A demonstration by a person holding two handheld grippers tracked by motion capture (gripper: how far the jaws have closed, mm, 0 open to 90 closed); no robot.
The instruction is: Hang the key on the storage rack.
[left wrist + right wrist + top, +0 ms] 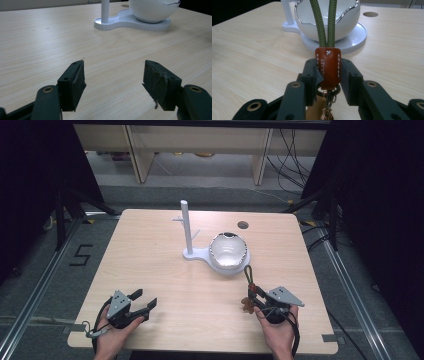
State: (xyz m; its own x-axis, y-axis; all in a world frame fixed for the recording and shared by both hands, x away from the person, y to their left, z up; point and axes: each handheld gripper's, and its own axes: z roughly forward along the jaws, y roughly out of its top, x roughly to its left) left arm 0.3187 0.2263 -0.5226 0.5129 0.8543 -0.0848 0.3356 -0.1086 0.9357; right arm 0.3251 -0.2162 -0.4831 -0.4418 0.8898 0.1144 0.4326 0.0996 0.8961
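You are in a lab: black curtains (30, 195), metal rails (30, 300), loose cables (292, 155) on the floor, and one bare wooden table (165, 285) in the middle.

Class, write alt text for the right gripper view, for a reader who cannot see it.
The right gripper is shut on a brown leather tab joining a green cord loop, with a metal ring hanging below. Behind it on the wooden table sits a white bowl on a white stand.

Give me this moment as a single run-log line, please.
right gripper: shut on keychain tab | cord loop: toward bowl | left gripper: open, holding nothing | peg stand: bare
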